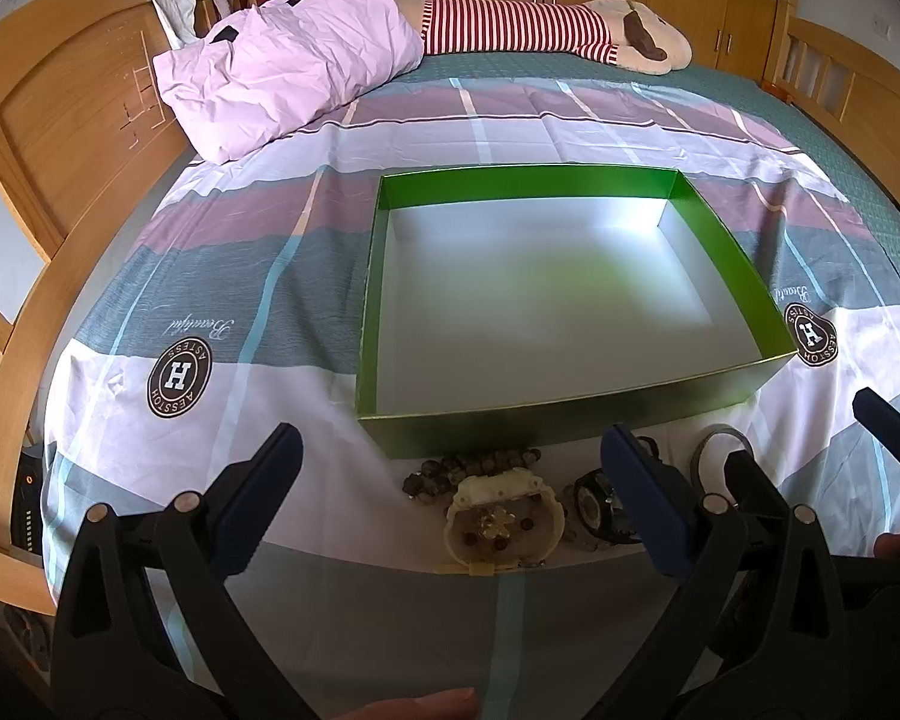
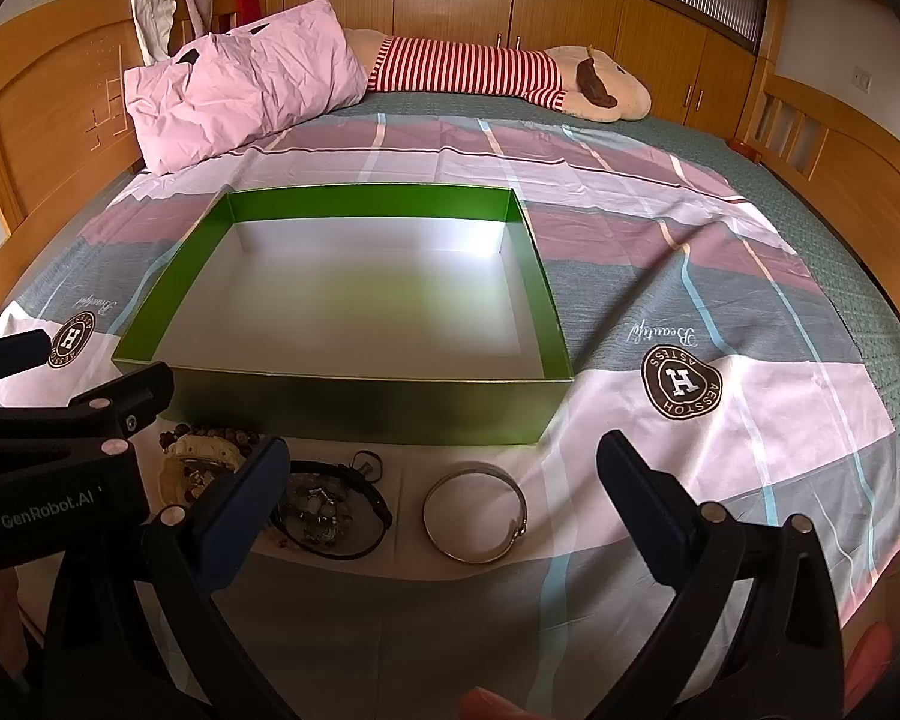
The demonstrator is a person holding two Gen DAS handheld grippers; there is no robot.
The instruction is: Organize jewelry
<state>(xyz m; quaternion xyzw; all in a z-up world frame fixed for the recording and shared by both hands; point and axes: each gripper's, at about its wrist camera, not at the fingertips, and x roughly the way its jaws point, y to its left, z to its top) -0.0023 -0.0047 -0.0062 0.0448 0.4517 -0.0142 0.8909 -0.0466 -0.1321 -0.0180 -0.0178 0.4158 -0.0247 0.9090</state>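
A shallow green box [image 1: 570, 417] with a white inside stands empty on the bed; it also shows in the right wrist view [image 2: 354, 405]. In front of it lie a brown bead bracelet [image 1: 468, 468], a cream bracelet [image 1: 501, 525], a black cord bracelet [image 2: 336, 510] and a silver bangle [image 2: 475, 513]. My left gripper [image 1: 450, 480] is open and empty, its fingers either side of the cream bracelet. My right gripper [image 2: 444, 474] is open and empty, just above the bangle. The left gripper also shows in the right wrist view [image 2: 78, 414].
A pink pillow [image 1: 288, 60] and a striped plush toy [image 1: 540, 30] lie at the far end of the bed. A wooden headboard [image 1: 60, 120] stands at left and wooden rails [image 2: 840, 150] at right. A patterned sheet [image 2: 720, 330] covers the bed.
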